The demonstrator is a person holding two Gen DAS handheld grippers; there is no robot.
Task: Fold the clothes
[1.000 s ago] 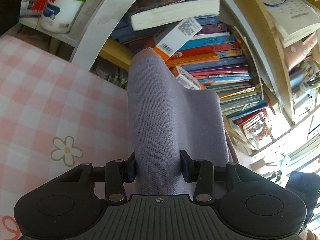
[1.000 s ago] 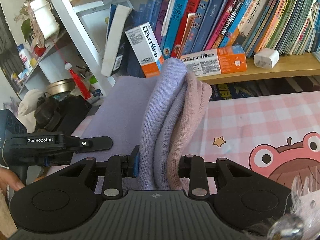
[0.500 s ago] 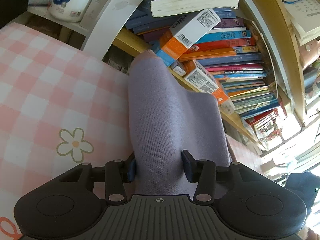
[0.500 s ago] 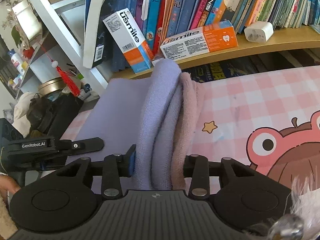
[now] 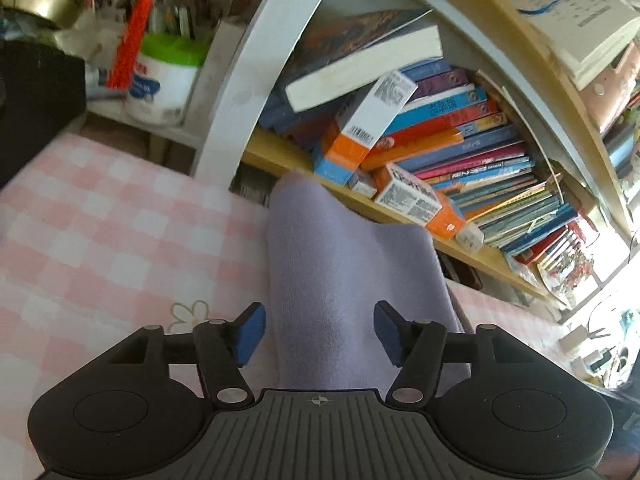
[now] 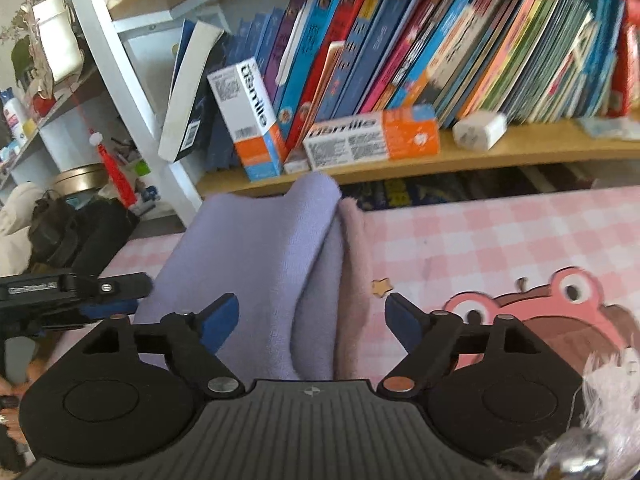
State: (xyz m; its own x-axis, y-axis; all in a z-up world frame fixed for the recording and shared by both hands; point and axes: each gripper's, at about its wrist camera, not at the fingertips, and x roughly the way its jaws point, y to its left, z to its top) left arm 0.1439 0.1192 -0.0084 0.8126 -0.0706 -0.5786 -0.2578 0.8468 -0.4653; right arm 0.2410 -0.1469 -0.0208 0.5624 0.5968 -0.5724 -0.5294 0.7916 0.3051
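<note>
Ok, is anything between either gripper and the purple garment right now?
Nothing visible. The purple garment lies directly between the open fingers of the left gripper, and of the right gripper, on the pink checked cloth.
</note>
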